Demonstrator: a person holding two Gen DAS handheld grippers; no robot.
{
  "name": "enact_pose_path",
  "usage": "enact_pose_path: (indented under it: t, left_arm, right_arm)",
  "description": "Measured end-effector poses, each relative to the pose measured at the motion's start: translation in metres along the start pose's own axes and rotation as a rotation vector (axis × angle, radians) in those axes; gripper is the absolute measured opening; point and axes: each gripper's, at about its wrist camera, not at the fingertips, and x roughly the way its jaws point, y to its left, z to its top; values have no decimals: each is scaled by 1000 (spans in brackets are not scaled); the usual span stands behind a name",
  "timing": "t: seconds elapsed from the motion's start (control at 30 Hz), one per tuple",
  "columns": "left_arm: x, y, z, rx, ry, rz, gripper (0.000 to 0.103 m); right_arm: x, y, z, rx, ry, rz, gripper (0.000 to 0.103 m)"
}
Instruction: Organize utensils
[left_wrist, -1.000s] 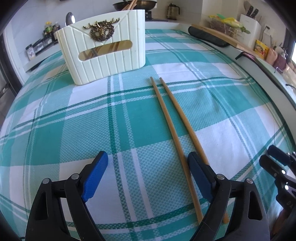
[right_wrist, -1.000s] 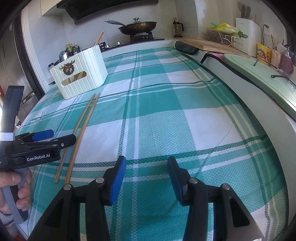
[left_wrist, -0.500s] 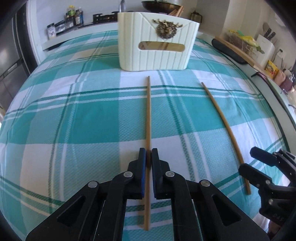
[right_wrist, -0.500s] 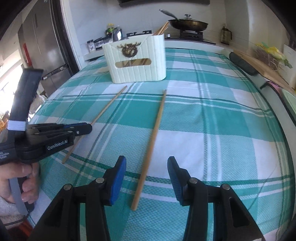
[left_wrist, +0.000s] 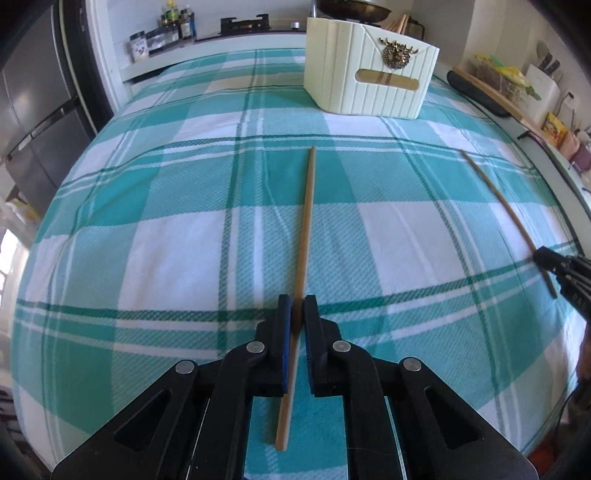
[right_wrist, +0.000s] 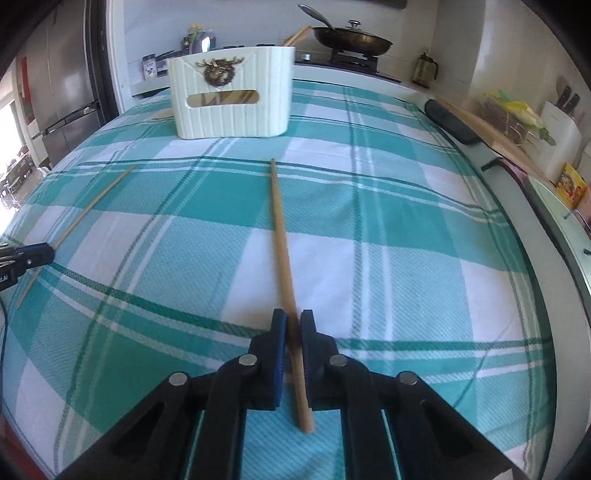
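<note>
Two chopsticks, one per gripper. On the left, the left gripper (left_wrist: 294, 301) is clamped on the left chopstick (left_wrist: 306, 225), its blue pads pinching the thicker end so that a short tail pokes back behind the jaws and the long thin end reaches out over the cloth (left_wrist: 147, 258) toward the holder (left_wrist: 369, 88). On the right, the right gripper (right_wrist: 291, 325) has just closed its jaws on the right chopstick (right_wrist: 280, 236), taken at much the same spot near the butt. Whether either stick has left the cloth I cannot tell.

Both sticks look like light, stiff, slender wood or bamboo. They should weigh almost nothing, but they are smooth and narrow, so I judge they may pivot or slide between the pads if swung quickly. Held near the butt, the long free end will droop or swing wide; a hold nearer the middle would be steadier, though the present one leaves the tip free to go in first.

Farther back stands the holder, a cream ribbed box with a deer emblem and a slot handle. Through the slot, and sticking up over its rim, wooden utensils already show inside.
</note>
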Motion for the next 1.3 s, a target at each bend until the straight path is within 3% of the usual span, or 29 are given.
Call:
enact_pose_path:
  t: [0.03,0.1,0.17,0.23,0.27,0.53,0.73,0.87,1.0,1.1,1.2,1.3]
  left_arm:
    - [-2,2,-3,6,0,3,7]
    - [-6,4,-5,19,-1,-8,19]
    - [-7,5,-4,40,-8,-30,69]
    - [-8,3,0,68,-37,-35,80]
    - [-8,1,3,87,-48,-39,80]
    - [21,2,25,126,6,-8,83]
    - [38,8,48,65,18,-9,83]
    - [46,18,63,-29,7,46,71]
    - [47,32,65,-83,8,67,70]
    - [44,36,63,-68,22,75,71]
    - [42,34,60,-11,64,33,78]
    - [42,28,57,61,90,-21,79]
  right_arm:
    - [-2,-7,-3,15,7,-13,8]
    - [-8,-20,-9,34,22,-41,9]
    - [-15,-27,-10,45,2,-32,14]
    - [-20,-32,-10,52,-24,-1,43]
    - [-22,-33,-10,51,-36,5,57]
    - [-1,-28,-7,-7,5,40,57]
    - [2,-32,-8,-2,-24,62,60]
    - [3,-32,-7,-2,-25,64,61]
    - [4,-33,-7,-6,-15,67,61]
    - [4,-34,-4,-17,10,73,61]
    - [7,-34,2,-35,63,84,61]
    - [12,-34,12,-74,124,100,61]
